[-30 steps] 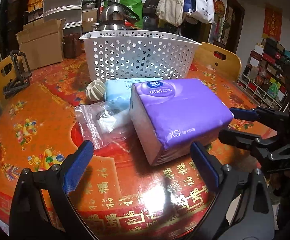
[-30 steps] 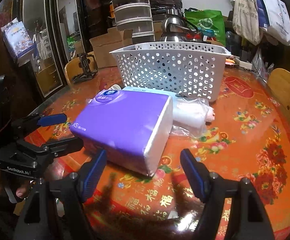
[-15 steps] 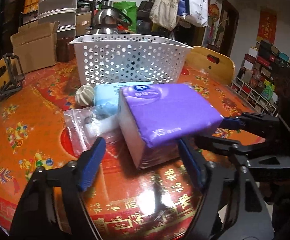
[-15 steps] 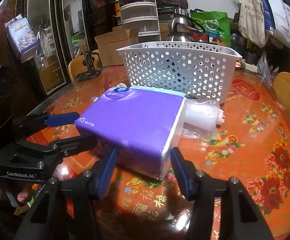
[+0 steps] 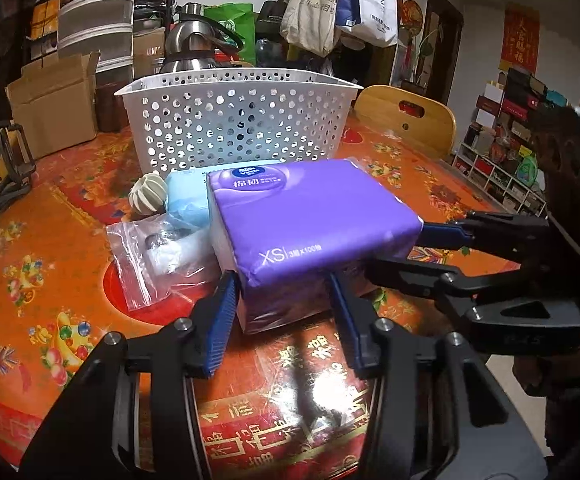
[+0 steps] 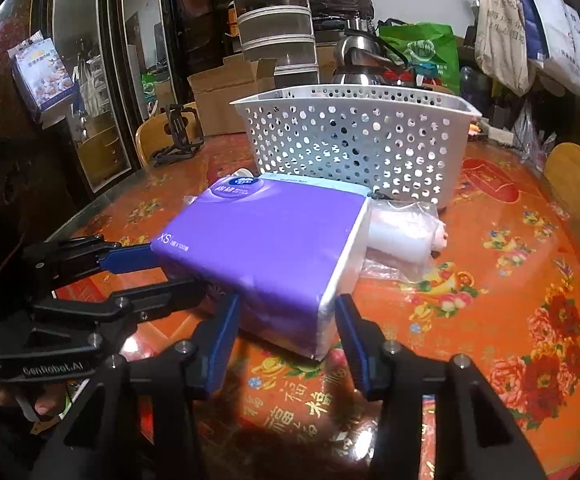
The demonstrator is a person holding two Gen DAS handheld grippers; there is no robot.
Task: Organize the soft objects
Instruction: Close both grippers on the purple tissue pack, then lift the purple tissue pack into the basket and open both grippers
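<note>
A purple tissue pack (image 5: pixel 310 216) lies on the orange table, tilted over a light blue pack (image 5: pixel 187 196). My left gripper (image 5: pixel 281 312) is shut on the purple pack's near corner. My right gripper (image 6: pixel 285 320) is shut on another corner of the same pack (image 6: pixel 265 240). Each gripper shows in the other's view: the right one (image 5: pixel 422 252) and the left one (image 6: pixel 169 270). A clear zip bag (image 5: pixel 157 256) and a cream ribbed ball (image 5: pixel 147 198) lie to the left. A white perforated basket (image 5: pixel 237 120) stands behind.
A rolled clear plastic bag (image 6: pixel 404 232) lies right of the pack. Wooden chairs (image 5: pixel 406 120) stand around the table. A cardboard box (image 5: pixel 53 100), a steel kettle (image 5: pixel 197 46) and a black phone stand (image 5: pixel 9 164) are at the back.
Both grippers have moved in and closed from wide open onto corners of the purple pack. The pack looks slightly raised at the near end.
</note>
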